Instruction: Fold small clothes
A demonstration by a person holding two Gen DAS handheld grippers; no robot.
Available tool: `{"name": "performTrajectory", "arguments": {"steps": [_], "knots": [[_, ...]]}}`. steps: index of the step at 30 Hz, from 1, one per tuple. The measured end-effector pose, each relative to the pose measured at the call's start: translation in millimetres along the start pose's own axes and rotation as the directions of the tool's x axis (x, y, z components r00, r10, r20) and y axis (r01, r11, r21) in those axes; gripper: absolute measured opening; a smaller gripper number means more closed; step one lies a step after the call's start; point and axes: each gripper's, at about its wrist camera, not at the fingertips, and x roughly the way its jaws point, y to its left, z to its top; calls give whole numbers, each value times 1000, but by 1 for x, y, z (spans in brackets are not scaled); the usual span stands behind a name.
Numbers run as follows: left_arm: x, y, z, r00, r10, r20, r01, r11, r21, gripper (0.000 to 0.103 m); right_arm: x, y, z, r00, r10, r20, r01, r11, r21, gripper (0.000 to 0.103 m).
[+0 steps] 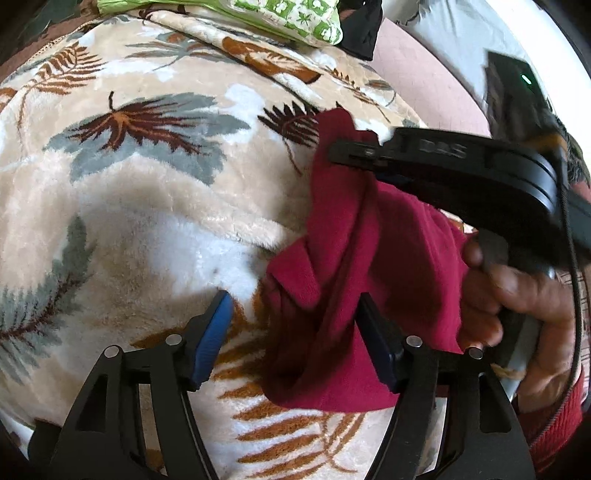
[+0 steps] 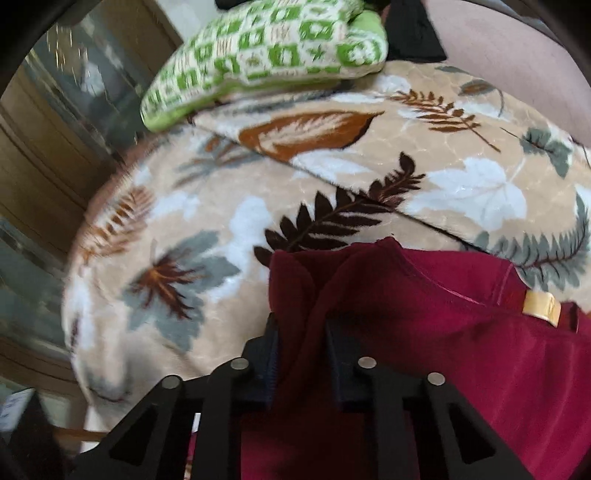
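A dark red garment hangs bunched above a leaf-patterned blanket. My right gripper comes in from the right in the left wrist view and is shut on the garment's upper edge. In the right wrist view my right gripper pinches a fold of the red garment, near its collar with a yellow label. My left gripper is open; the garment's lower part hangs between its blue-padded fingers, against the right one.
A green and white patterned pillow lies at the blanket's far end, with a black item beside it. A wooden cabinet with glass stands to the left. A raised blanket fold crosses the far side.
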Motion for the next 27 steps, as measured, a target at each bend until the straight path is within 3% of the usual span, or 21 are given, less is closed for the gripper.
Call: {"name": "performTrajectory", "arguments": {"steps": [6, 9, 11, 18, 19, 20, 22, 27], "knots": [[16, -7, 15, 1000, 9, 2, -9, 999, 38, 69, -10, -8, -1, 997, 72, 20, -73, 996, 55, 18], [18, -8, 16, 1000, 7, 15, -7, 999, 41, 68, -10, -5, -1, 998, 69, 13, -69, 997, 42, 18], [18, -9, 17, 1000, -23, 10, 22, 999, 49, 47, -8, -4, 0, 998, 57, 4, -57, 998, 23, 18], [21, -8, 8, 999, -48, 2, 48, 999, 17, 42, 13, 8, 4, 996, -34, -81, 29, 998, -52, 18], [21, -8, 7, 999, -47, 3, 47, 999, 19, 42, 16, 10, 6, 995, -51, -91, 46, 997, -58, 25], [21, -8, 7, 999, -45, 5, 45, 999, 22, 42, 19, 12, 7, 992, -78, -100, 72, 995, -62, 40], [21, -8, 6, 999, -43, 3, 43, 999, 22, 42, 23, 14, 9, 983, -147, -112, 138, 987, -81, 55], [20, -8, 4, 999, -37, 2, 37, 999, 18, 42, 36, 18, 11, 968, -198, -152, 181, 977, -114, 61]]}}
